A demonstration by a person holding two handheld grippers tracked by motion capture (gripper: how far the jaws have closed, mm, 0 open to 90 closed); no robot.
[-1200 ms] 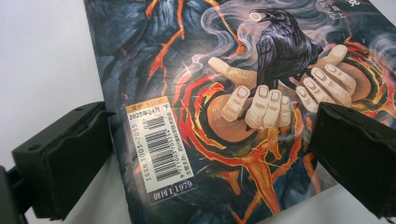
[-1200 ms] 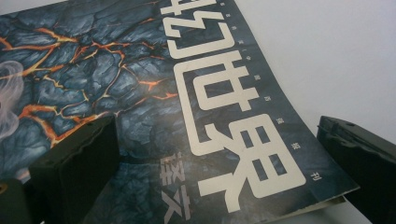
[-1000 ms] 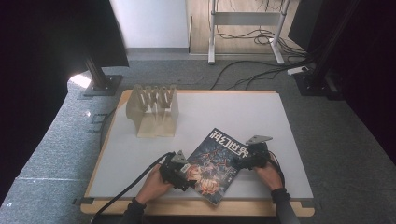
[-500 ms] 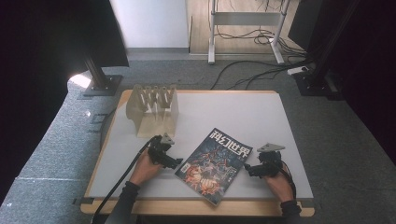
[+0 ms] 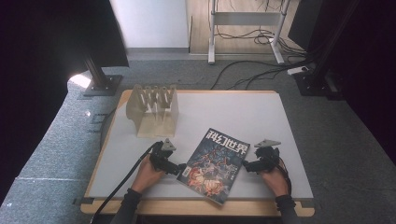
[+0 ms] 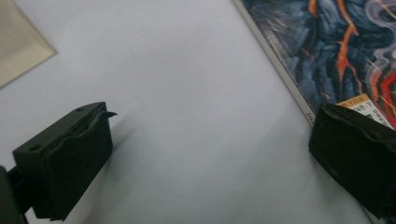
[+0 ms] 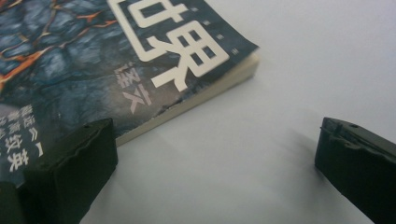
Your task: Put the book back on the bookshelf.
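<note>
A magazine (image 5: 215, 163) with a dark blue cover, orange streaks and white characters lies flat and askew on the white table top (image 5: 224, 112), near the front edge. My left gripper (image 5: 176, 168) rests at the magazine's left edge, open; in the left gripper view one jaw overlaps the spine corner of the magazine (image 6: 336, 51) and the other stands over bare table. My right gripper (image 5: 247, 165) sits at the magazine's right edge, open; in the right gripper view its left jaw is over the magazine's (image 7: 116, 60) cover edge, its right jaw over bare table.
A beige slotted wooden rack (image 5: 154, 109) stands at the table's back left, and its corner (image 6: 18, 46) shows in the left gripper view. A black cable (image 5: 121, 186) trails from my left gripper off the front. The table's wooden rim (image 5: 196, 205) runs just behind my hands.
Both grippers let go of the magazine's edges a second ago and drew apart. They have now moved back in to the left and right edges, jaws open. The magazine lies flat.
</note>
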